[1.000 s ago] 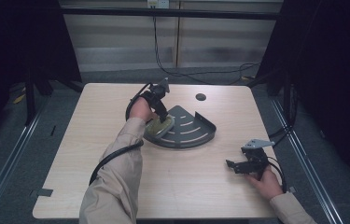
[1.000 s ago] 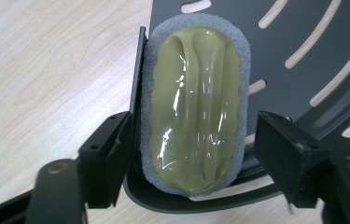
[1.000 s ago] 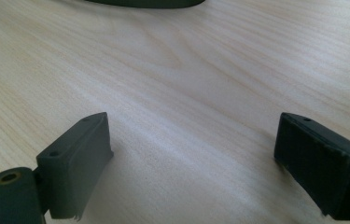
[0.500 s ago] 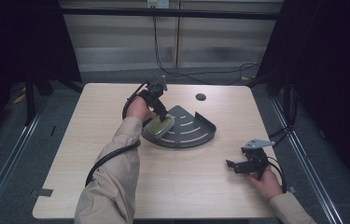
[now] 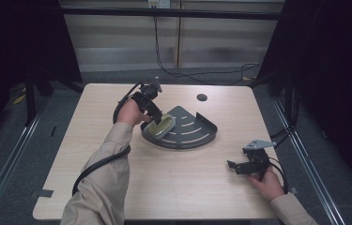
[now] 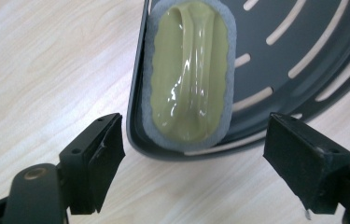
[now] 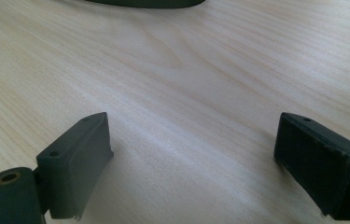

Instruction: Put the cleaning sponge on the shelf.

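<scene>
Dark grey slotted corner tray (image 5: 197, 133) at frame centre, glossy olive-green oval sponge holder (image 6: 190, 70) with pale blue-grey rim, light wood-grain table (image 5: 173, 187), black grippers, beige sleeves (image 5: 101, 187), black round spot (image 5: 202, 97) upper right.

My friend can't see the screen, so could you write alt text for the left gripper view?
A yellow-green oval scrubber with a grey rim lies in the corner of a dark slotted tray on a pale wooden table. The left gripper hangs above it, its two black fingers spread wide and touching nothing.

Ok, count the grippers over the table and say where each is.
2. The left gripper is at the tray's left edge above the sponge; the right gripper is near the table's right front.
</scene>
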Tool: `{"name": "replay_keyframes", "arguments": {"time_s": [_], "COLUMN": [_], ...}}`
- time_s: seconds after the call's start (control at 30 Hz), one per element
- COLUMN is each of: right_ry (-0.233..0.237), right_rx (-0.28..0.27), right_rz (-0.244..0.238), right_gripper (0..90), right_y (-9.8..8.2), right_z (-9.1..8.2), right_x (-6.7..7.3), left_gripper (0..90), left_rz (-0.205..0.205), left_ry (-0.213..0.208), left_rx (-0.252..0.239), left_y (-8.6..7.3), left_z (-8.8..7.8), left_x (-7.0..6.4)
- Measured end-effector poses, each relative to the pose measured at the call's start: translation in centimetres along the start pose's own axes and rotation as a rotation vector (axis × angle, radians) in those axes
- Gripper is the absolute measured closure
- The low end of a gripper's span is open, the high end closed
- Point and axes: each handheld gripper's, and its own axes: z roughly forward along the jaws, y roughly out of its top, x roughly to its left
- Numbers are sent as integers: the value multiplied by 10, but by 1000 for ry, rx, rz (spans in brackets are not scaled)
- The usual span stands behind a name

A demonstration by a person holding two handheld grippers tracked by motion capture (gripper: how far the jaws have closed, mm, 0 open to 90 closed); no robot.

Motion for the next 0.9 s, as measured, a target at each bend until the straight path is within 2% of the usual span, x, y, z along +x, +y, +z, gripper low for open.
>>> {"name": "replay_keyframes", "arguments": {"time_s": [0.47,0.5,0.9], "right_ry": [1,0,1], "right_rx": [0,1,3], "right_rz": [2,1,0], "right_gripper": [104,104,104], "right_y": [0,0,0], "right_z": [0,0,0], "right_x": [0,0,0], "left_gripper": [202,203,202], "left_rz": [-24,-35,-36], "left_ry": [-8,-7,-14], "left_rx": [-18,-22,-56], "left_y": [-43,-47,-83], "left_z": [-11,-12,-15], "left_x": [15,16,22]}}
